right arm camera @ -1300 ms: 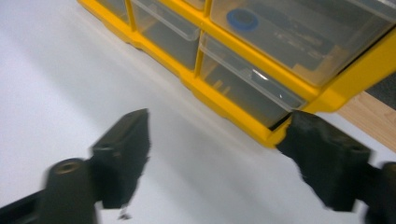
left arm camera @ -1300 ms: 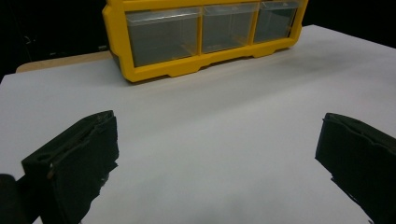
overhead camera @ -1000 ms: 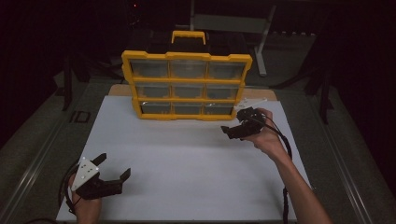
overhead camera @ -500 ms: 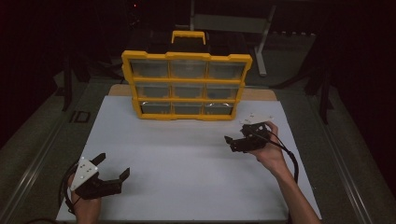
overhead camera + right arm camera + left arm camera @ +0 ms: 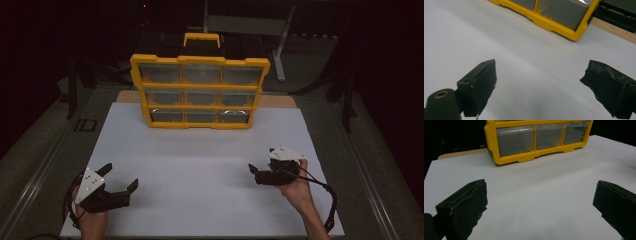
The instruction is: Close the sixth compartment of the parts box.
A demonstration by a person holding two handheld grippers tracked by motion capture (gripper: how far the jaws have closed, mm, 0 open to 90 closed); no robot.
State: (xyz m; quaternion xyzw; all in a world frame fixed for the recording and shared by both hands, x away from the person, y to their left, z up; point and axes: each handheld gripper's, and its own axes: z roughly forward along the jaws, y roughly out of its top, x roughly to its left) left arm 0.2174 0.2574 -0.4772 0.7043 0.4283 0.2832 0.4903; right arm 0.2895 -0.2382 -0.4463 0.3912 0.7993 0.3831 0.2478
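The yellow drawer box (image 5: 200, 92) stands at the far end of the white table (image 5: 200, 200). It has three rows of clear drawers and a handle on top. Its long side runs across, from left to right.

The left claw (image 5: 120, 182) rests low near the person, its jaws spread wide with nothing between them. From this claw the box lies ahead and a bit to the right, well apart.

The right claw (image 5: 257, 174) is also wide and holds nothing. From it the box lies ahead and a bit to the left. It looks a little nearer to the box than the left one, so it would likely reach the drawers first. Bare table lies between both claws and the box.
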